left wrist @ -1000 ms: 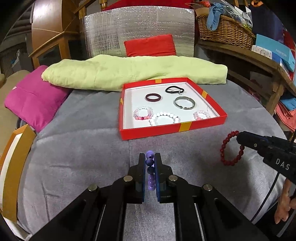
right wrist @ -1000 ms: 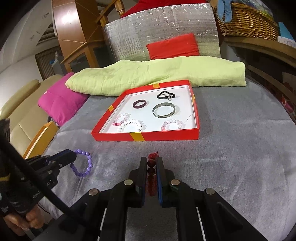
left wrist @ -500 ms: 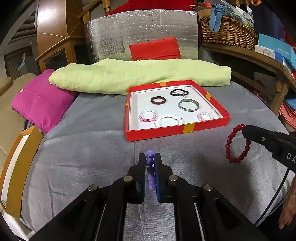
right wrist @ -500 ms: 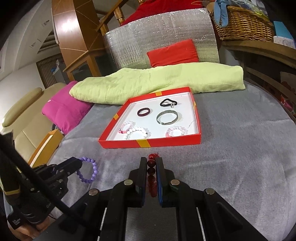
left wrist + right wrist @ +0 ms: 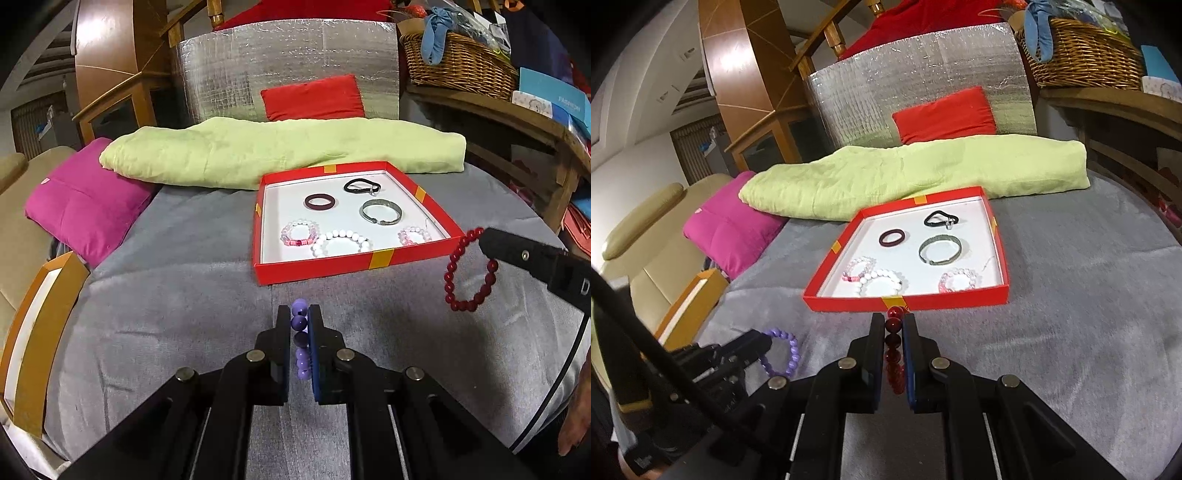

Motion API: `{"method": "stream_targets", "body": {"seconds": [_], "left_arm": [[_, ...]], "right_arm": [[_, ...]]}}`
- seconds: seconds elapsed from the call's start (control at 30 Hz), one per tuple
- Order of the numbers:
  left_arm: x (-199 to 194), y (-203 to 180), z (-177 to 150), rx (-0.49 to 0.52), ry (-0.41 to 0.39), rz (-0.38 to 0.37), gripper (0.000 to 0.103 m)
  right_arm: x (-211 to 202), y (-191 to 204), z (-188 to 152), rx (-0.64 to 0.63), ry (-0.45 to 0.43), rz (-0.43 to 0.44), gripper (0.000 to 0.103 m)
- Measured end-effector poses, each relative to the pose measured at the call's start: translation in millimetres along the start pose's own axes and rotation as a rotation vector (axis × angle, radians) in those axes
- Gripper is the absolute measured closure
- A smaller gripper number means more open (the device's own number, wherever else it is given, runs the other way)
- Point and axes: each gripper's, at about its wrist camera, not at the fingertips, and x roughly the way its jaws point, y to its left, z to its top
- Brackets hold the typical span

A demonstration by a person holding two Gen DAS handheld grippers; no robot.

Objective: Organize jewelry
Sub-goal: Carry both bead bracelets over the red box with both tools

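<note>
Left gripper [image 5: 299, 325] clamped narrow on purple bead bracelet [image 5: 300, 332], right gripper [image 5: 894, 334] same deal on red bead bracelet [image 5: 894, 347]. Both dangling over grey cover, just short of red tray [image 5: 380, 258] front edge. Beads look light, hard, kinda slippery, string floppy, so pinch across couple beads, guessing drop spot near tray's front right corner.

You have one red tray [image 5: 380, 258] with six pieces in it: three beaded bracelets, two bangles, one black cord loop. Outside it, count two more beaded bracelets: one purple bracelet [image 5: 299, 321], one red bracelet [image 5: 452, 277]. Two cushions lie far back.
</note>
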Motion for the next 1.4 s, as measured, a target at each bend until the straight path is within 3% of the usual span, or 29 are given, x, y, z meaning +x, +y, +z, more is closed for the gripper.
{"method": "stream_targets", "body": {"seconds": [0.43, 0.8, 1.13, 1.4], "left_arm": [[6.9, -2.9, 19.7, -0.003, -0.004, 0.006, 0.094], [19.3, -5.1, 74.4, -0.031, -0.054, 0.059, 0.094], [51.7, -4.5, 115.9, -0.047, -0.081, 0.078, 0.094], [83.2, -6.7, 127.7, -0.035, -0.058, 0.09, 0.094]], "right_arm": [[0.5, -13.4, 15.5, 0.036, -0.011, 0.017, 0.093], [9.1, -31.4, 60.2, 0.087, -0.088, 0.023, 0.093], [54.4, -38.2, 97.3, 0.155, -0.099, 0.037, 0.093], [89.9, -44.6, 110.9, 0.166, -0.066, 0.028, 0.093]]}}
